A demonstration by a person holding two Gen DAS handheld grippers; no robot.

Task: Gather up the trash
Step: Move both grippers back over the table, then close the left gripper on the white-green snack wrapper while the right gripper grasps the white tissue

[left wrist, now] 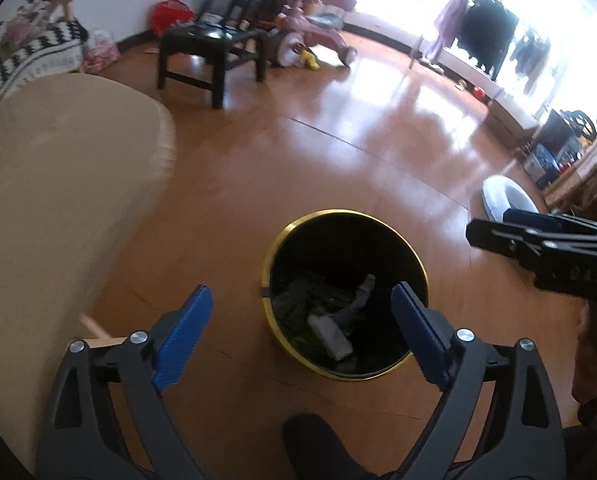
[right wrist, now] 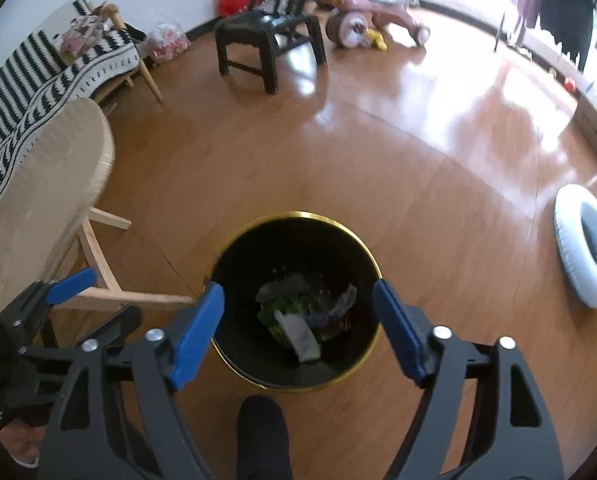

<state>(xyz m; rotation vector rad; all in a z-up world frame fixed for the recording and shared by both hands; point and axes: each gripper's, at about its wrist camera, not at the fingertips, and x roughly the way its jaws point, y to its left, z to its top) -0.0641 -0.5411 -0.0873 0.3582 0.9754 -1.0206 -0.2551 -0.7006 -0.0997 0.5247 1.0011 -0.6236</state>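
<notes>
While the left wrist view crowds its left side with the round beige desk (left wrist: 58, 184), the right wrist view pulls back enough to show that desk's wooden legs (right wrist: 98, 256) and the striped sofa (right wrist: 30, 92) behind it. On the wooden floor (right wrist: 418, 184), the white ring (right wrist: 584, 246) lies whole only in the right view. Both views look down into the black bin (left wrist: 344, 294) with its gold rim, standing on the floor and holding crumpled trash (right wrist: 298, 316) at its bottom. The left hand-held gripper (left wrist: 302, 316) hangs above the bin, jaws wide apart and empty. The right hand-held gripper (right wrist: 298, 316) is likewise spread wide, holding and touching nothing.
</notes>
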